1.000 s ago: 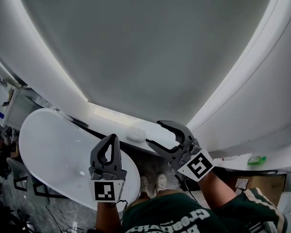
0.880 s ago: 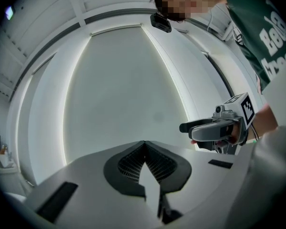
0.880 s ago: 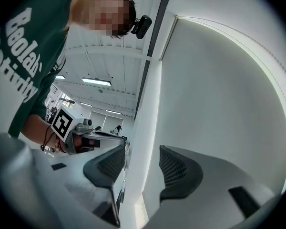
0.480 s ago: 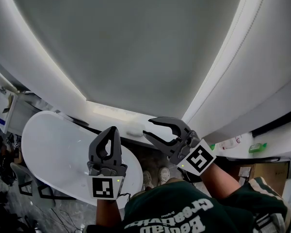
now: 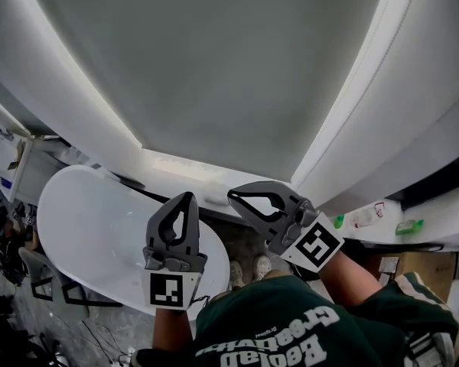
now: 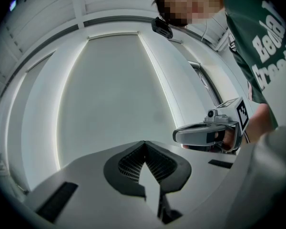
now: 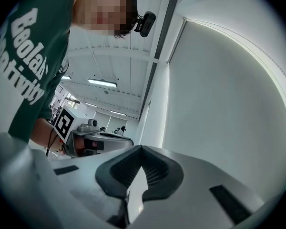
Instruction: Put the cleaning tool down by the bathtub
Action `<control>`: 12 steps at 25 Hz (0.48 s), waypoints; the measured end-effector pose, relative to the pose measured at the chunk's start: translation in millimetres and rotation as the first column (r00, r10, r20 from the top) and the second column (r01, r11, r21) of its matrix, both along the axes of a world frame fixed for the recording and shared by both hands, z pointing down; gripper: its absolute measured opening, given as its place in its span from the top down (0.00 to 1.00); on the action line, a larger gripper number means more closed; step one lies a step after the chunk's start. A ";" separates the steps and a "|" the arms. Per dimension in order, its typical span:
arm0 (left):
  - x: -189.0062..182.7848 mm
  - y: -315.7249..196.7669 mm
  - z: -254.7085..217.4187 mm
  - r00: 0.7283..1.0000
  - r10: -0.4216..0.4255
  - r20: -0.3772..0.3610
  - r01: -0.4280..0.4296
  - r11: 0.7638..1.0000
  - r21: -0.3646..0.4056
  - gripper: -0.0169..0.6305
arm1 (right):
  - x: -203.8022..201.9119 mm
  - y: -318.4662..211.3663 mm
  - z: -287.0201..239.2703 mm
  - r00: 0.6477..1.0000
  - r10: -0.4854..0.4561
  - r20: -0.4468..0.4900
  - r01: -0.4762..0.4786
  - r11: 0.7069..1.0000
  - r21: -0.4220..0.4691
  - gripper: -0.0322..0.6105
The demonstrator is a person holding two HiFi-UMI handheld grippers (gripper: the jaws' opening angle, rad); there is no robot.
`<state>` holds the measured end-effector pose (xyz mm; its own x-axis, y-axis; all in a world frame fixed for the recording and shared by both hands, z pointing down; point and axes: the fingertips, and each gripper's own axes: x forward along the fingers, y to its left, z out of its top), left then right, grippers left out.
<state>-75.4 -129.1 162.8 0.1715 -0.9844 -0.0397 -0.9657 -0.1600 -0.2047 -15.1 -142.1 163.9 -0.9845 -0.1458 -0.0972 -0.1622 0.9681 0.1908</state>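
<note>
The white bathtub (image 5: 92, 235) lies at the lower left of the head view, with a white ledge (image 5: 176, 163) running behind it. My left gripper (image 5: 187, 197) is held up over the tub's right end, its jaws shut and empty; its own view shows the fingertips (image 6: 144, 143) meeting. My right gripper (image 5: 233, 197) points left towards it, also shut with nothing between the jaws, and the tips (image 7: 142, 148) touch in its own view. I cannot clearly pick out a cleaning tool in any view.
A large pale wall panel (image 5: 229, 67) fills the upper part of the head view. A green bottle (image 5: 408, 226) and small items sit on a shelf at the right, above a cardboard box (image 5: 402, 270). The person's shoes (image 5: 249, 270) stand on the floor between the grippers.
The right gripper's jaws have gone from wide open to shut with nothing in them. Both grippers have risen slightly in the head view.
</note>
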 end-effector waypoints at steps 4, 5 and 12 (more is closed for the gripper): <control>-2.7 2.8 1.1 1.000 -0.001 0.016 0.001 1.000 -0.006 0.96 | -5.7 0.2 0.1 1.000 0.026 -0.010 -0.026 1.000 0.009 0.93; -2.8 4.0 1.3 1.000 0.001 0.019 -0.001 1.000 -0.006 0.96 | -6.1 0.9 -0.7 1.000 0.029 -0.006 -0.029 1.000 0.011 0.93; -8.1 8.0 -1.6 0.999 0.012 0.033 -0.013 1.000 0.011 0.96 | -14.9 4.4 1.0 0.998 0.053 -0.027 -0.052 0.998 0.036 0.93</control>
<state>-83.5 -121.2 161.3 0.1851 -0.9817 -0.0443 -0.9562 -0.1695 -0.2386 -29.9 -137.7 164.9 -0.9780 -0.1941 -0.0759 -0.2066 0.9510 0.2301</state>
